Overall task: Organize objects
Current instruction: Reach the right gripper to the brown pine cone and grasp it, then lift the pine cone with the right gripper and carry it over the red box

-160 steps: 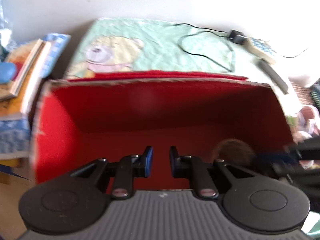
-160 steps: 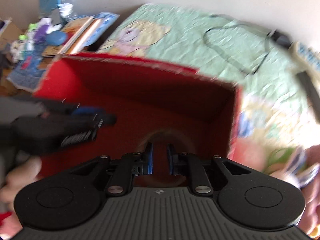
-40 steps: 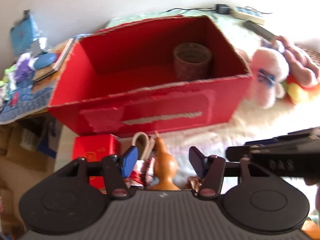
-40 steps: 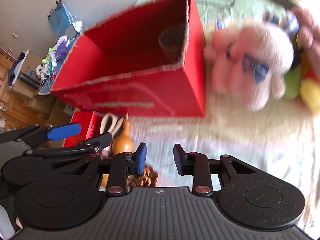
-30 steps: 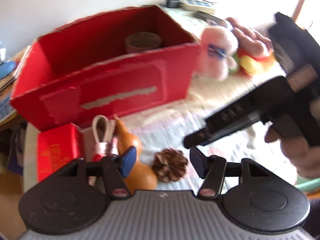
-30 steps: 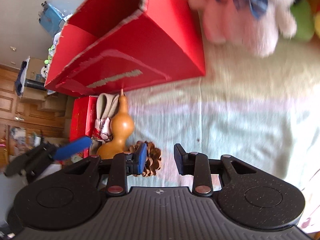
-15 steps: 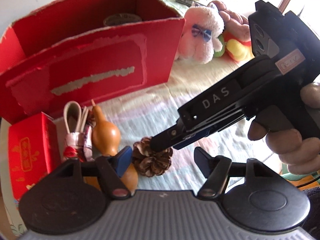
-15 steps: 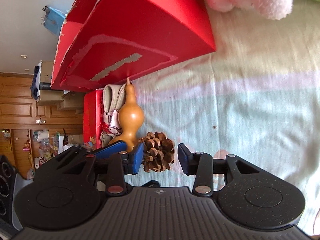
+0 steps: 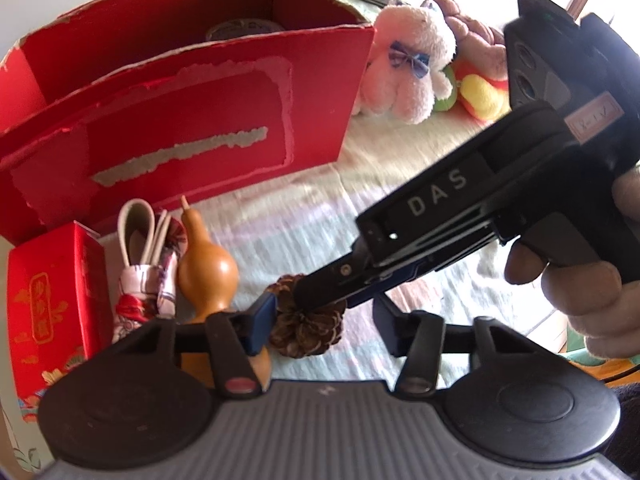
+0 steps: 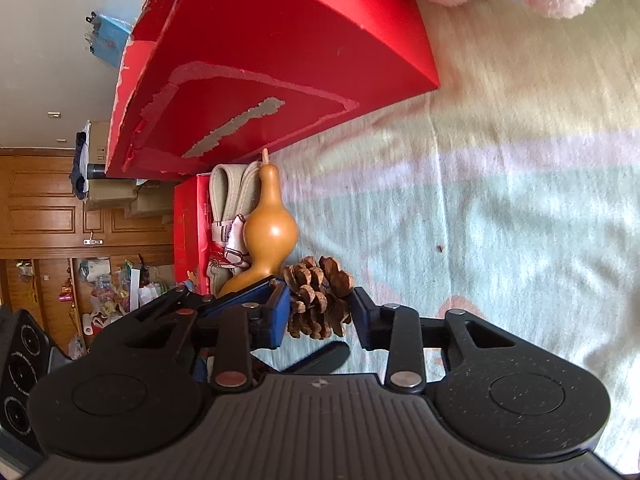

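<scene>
**Two grippers crowding one pine cone**

The right gripper (image 10: 319, 314) is closing its jaws around the brown scaly pine cone (image 10: 318, 303) on the pale quilted bedspread (image 10: 500, 216), pads seemingly touching; the left gripper (image 9: 323, 318), half open and empty, is closing too. They risk colliding or toppling the tan gourd (image 9: 204, 268) before the torn red cardboard box (image 9: 192, 128).

Both grippers (image 9: 323, 322) (image 10: 321, 314) angled down, jaws closing.

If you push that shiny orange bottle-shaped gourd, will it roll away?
Probably, in a curve. The smooth orange bottle-shaped gourd lies on its side on the pale blanket, and its round belly looks free to turn. Its glossy skin may feel slippery. The floral pouch close beside it might stop it that way.
</scene>
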`<move>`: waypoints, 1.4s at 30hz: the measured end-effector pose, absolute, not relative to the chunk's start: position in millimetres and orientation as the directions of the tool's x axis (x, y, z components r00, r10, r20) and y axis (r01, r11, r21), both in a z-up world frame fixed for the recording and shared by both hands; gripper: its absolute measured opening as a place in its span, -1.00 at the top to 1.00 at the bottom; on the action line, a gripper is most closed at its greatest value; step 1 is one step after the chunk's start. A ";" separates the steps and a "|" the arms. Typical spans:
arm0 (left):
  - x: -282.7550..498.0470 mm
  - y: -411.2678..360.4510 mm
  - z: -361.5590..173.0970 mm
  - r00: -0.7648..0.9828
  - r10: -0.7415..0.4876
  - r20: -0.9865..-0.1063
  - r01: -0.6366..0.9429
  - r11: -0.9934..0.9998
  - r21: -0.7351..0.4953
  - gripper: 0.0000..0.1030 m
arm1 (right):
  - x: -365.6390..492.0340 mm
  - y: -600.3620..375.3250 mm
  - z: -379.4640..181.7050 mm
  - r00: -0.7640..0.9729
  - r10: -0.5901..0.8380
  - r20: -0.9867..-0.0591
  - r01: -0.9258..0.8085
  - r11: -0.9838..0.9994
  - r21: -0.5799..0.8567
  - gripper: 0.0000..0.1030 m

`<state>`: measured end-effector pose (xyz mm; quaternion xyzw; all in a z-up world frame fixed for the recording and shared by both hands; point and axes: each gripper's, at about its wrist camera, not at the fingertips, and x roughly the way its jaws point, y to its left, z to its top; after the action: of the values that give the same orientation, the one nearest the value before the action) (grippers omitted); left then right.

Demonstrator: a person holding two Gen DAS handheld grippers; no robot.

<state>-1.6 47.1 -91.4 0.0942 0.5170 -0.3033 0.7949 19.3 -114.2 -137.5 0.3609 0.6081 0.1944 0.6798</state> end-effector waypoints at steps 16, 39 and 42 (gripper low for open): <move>2.5 22.5 -48.4 0.300 -0.512 -0.805 0.659 0.721 -0.213 0.28 | 2.4 -145.0 -98.8 0.323 0.620 -0.715 0.197 0.695 0.692 0.32; 101.9 54.3 28.7 0.463 -0.650 -0.602 0.654 0.710 -0.263 0.28 | 99.9 -127.0 27.0 0.515 0.451 -0.729 -0.068 0.869 0.489 0.36; 119.3 61.5 8.1 0.441 -0.653 -0.616 0.616 0.719 -0.321 0.28 | 122.7 -111.3 20.7 0.467 0.426 -0.775 -0.097 0.896 0.434 0.36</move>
<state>119.3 61.5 8.1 -0.0247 0.3737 -0.3737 0.8486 122.7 -111.3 20.7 0.1669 0.4924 0.1556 0.8399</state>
